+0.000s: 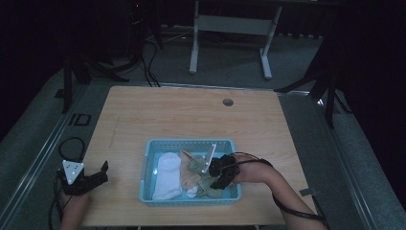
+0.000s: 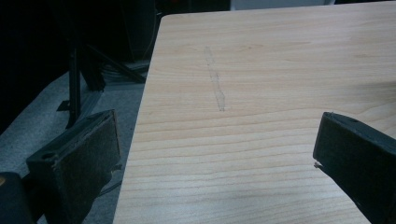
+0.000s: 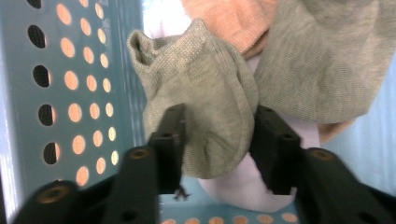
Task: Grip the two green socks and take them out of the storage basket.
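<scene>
A light blue perforated basket (image 1: 189, 142) sits near the front of the wooden table (image 1: 191, 115). Inside lie a white sock (image 1: 167, 175), a peach sock (image 1: 187, 176) and grey-green socks (image 1: 195, 164). My right gripper (image 1: 218, 181) reaches into the basket's right half. In the right gripper view its jaws (image 3: 217, 126) press on both sides of a bunched grey-green sock (image 3: 201, 84) beside the basket wall (image 3: 23, 93). A second grey-green sock (image 3: 322, 60), the peach sock (image 3: 233, 18) and the white sock (image 3: 238, 184) lie around it. My left gripper (image 1: 103, 172) is open at the table's left edge, holding nothing (image 2: 215, 135).
Bare wood (image 2: 261, 70) stretches ahead of the left gripper, with a faint scuff line (image 2: 215, 84). A round cable hole (image 1: 228, 102) is near the table's back edge. A white desk frame (image 1: 230, 28) stands on the floor behind, and dark stands flank the table.
</scene>
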### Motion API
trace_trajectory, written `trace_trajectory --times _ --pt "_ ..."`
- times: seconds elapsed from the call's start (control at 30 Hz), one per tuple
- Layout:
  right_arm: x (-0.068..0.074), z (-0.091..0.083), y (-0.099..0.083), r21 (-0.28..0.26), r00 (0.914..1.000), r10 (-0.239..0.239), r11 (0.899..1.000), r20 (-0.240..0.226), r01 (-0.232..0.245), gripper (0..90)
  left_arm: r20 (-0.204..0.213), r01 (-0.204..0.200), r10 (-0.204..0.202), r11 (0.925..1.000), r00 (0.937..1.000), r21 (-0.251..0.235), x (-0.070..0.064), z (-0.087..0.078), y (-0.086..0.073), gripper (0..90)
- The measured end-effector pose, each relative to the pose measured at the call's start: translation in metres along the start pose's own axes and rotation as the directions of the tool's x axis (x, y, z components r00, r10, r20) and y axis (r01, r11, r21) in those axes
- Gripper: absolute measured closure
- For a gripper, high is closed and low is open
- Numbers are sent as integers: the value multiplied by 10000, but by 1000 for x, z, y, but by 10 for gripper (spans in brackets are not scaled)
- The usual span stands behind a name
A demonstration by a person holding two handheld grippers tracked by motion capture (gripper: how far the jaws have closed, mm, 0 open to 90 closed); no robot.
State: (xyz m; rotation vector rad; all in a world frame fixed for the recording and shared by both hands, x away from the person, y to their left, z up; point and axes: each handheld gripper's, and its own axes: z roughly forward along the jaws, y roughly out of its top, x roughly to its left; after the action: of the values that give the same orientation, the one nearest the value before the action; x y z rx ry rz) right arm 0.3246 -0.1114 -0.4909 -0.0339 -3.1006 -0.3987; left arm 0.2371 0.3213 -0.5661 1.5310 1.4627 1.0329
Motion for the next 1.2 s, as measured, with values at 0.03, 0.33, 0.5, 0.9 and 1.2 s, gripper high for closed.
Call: trace_trajectory --times 0.03,0.33,0.5,0.9,1.2 --pt "0 0 0 28 10000 -68 10000 -16 68 623 2 -1 1 10000 10000 4 0 0 0 4" --pt "4 -4 2 38 9978 -588 9983 320 587 793 -24 4 -4 10000 10000 9 0 0 0 4" --pt "6 -8 3 53 9975 -668 9978 229 667 811 -29 16 -16 10000 10000 22 0 0 0 4" --pt "6 -41 7 -616 9954 -726 9952 619 764 819 -44 38 -38 10000 10000 13 0 0 0 4" --pt "2 -71 9 -896 9925 -561 9938 1089 661 819 -29 22 -22 10000 10000 10 0 0 0 4"
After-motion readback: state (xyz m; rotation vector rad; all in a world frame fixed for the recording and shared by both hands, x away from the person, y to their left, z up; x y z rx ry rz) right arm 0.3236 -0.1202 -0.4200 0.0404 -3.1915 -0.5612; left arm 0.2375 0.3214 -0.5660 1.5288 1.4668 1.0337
